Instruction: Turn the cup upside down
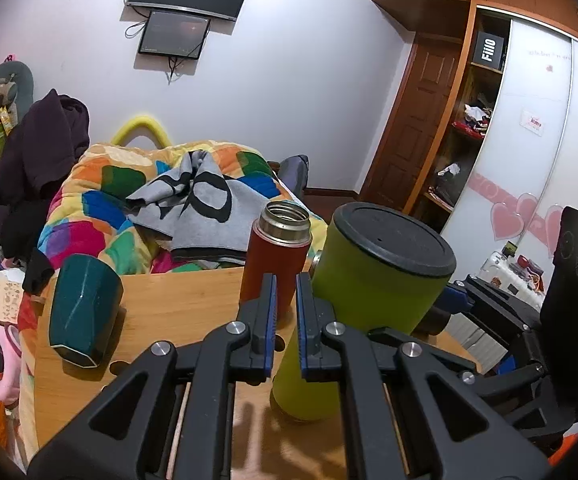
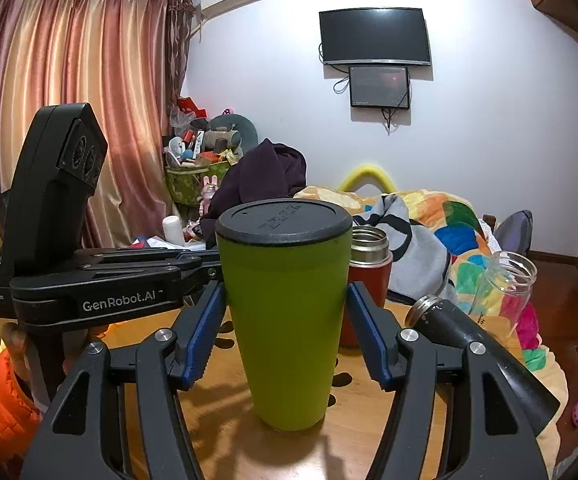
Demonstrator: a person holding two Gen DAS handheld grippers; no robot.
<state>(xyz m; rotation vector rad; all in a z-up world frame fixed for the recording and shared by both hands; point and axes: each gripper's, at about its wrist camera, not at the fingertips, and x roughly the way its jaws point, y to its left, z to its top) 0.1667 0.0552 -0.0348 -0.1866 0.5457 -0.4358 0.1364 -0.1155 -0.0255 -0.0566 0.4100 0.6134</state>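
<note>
Cup stands between right gripper fingers, gaps either side.

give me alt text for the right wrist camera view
A green cup with a black lid stands upright on a wooden table between the open right gripper, whose fingers don't touch it. Behind stand a red flask and a cluttered bed.

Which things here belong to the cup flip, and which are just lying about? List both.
Job: green cup with black lid, upright on wooden table; right gripper, open around it; left gripper.

Lying about: red flask, dark teal cup, black bottle, glass jar.
</note>
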